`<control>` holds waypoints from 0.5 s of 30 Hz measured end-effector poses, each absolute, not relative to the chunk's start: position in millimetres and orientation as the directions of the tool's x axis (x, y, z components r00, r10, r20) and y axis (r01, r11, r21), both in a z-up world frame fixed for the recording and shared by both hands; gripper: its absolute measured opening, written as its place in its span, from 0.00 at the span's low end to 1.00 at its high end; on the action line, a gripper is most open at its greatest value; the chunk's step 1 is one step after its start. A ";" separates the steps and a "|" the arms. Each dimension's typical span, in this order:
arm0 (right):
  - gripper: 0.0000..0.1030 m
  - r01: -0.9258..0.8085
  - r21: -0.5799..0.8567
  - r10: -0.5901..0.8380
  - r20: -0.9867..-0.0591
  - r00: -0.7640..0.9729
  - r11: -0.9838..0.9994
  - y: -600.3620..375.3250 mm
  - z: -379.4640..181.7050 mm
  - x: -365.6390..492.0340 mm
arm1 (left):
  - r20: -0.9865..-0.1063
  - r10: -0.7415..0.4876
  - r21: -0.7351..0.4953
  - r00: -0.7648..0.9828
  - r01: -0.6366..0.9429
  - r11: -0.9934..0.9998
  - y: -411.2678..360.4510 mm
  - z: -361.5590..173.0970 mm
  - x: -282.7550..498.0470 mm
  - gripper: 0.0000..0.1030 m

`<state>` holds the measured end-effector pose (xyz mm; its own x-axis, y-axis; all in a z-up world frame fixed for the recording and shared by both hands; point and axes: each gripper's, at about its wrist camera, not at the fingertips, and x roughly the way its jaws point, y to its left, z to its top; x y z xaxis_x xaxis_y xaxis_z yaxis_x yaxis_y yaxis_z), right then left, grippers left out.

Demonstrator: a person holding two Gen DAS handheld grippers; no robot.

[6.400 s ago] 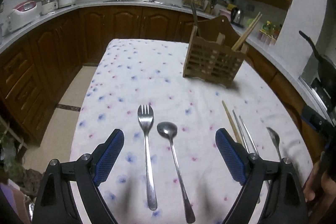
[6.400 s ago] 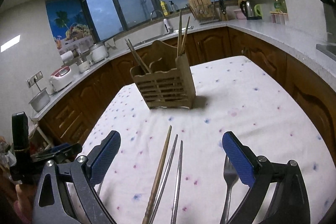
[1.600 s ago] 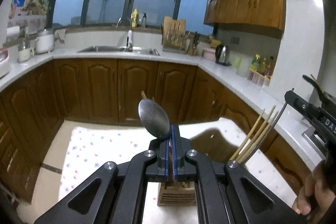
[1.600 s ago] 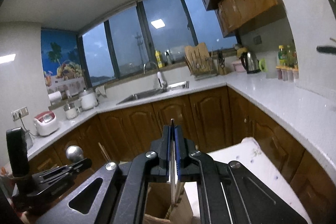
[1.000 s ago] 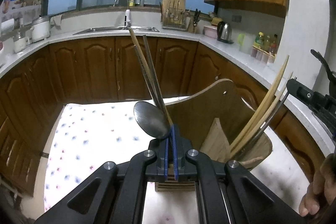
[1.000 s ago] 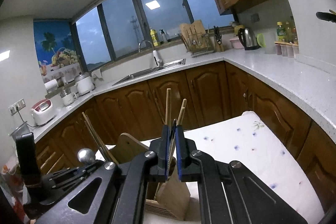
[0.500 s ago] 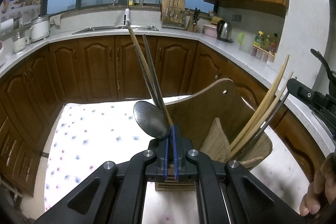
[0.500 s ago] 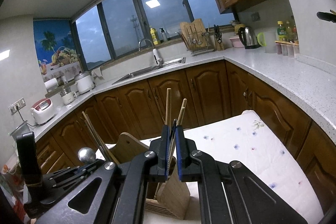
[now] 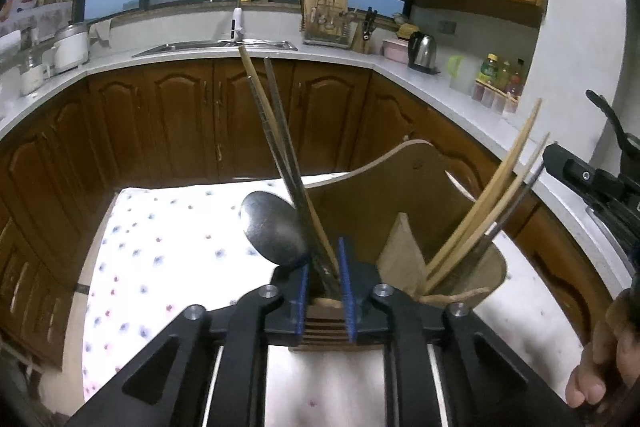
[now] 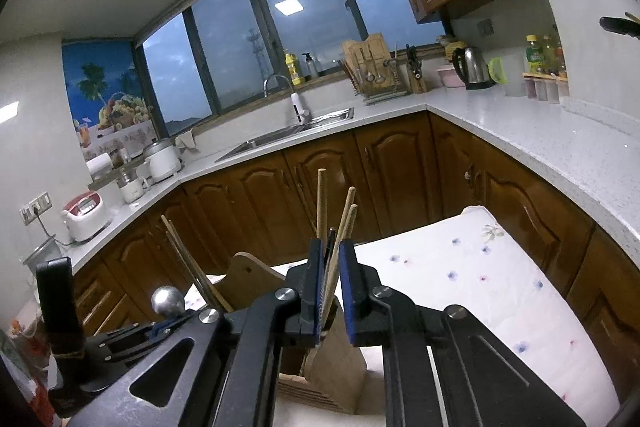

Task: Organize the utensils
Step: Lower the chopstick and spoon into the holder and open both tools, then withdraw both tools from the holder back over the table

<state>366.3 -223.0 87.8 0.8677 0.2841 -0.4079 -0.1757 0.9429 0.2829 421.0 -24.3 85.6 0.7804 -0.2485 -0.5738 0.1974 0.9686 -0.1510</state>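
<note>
Left wrist view: the left gripper (image 9: 323,291) hangs over the wooden utensil holder (image 9: 404,195), which stands on the flowered surface (image 9: 168,247) toward its far edge. The fingers (image 9: 344,287) have just been opening and now stand a little apart. The spoon (image 9: 272,227) rises from between them, bowl up, leaning left beside a wooden and a metal chopstick in the holder's left compartment; I cannot tell whether a pad still touches its handle, which looks to have dropped into the compartment. More chopsticks (image 9: 492,203) lean right in the right compartment. The right gripper's body and the person's hand (image 9: 608,355) show at the right edge.

Right wrist view: the right gripper (image 10: 331,287) sits over the same holder (image 10: 256,283), its fingers (image 10: 347,291) likewise just opened to a narrow gap. A thin metal utensil (image 10: 329,259) stands in that gap against the left pad, apparently released among the wooden chopsticks (image 10: 344,223). The left gripper with the spoon's bowl (image 10: 168,301) shows at lower left.

Judged from this, both pieces are being let go into the holder, so this pair is nearly delivered; a clean withdrawal upward comes next.
</note>
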 end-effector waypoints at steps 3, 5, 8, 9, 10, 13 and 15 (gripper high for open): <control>0.33 -0.169 0.297 0.283 -0.400 0.871 0.940 -226.3 90.6 361.8 | -0.565 -0.253 -0.147 0.785 0.206 0.967 -27.1 90.8 412.0 0.27; 0.47 -0.167 0.304 0.282 -0.388 0.877 0.938 -230.2 93.1 357.5 | -0.554 -0.235 -0.130 0.799 0.196 0.972 -28.7 94.6 404.1 0.51; 0.57 -0.165 0.317 0.281 -0.366 0.887 0.934 -235.9 97.9 349.0 | -0.514 -0.213 -0.099 0.831 0.189 0.977 -29.0 99.8 386.6 0.67; 0.62 -0.167 0.325 0.285 -0.359 0.889 0.931 -238.1 99.3 345.8 | -0.512 -0.218 -0.101 0.831 0.194 0.976 -28.3 100.2 381.8 0.67; 0.66 -0.167 0.329 0.286 -0.355 0.890 0.930 -239.0 100.5 344.2 | -0.512 -0.220 -0.106 0.830 0.193 0.975 -26.8 100.2 377.8 0.67; 0.75 -0.174 0.347 0.299 -0.347 0.889 0.922 -243.5 101.3 336.6 | -0.509 -0.222 -0.129 0.831 0.182 0.975 -19.1 99.1 363.1 0.71; 0.78 -0.185 0.356 0.313 -0.346 0.884 0.916 -245.3 100.1 332.0 | -0.507 -0.220 -0.138 0.833 0.174 0.975 -13.8 97.8 354.7 0.74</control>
<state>332.0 -245.3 100.1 0.8845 0.3128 -0.3463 -0.1848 0.9162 0.3556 354.7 -13.8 97.8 0.8332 -0.2203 -0.5072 0.1740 0.9751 -0.1377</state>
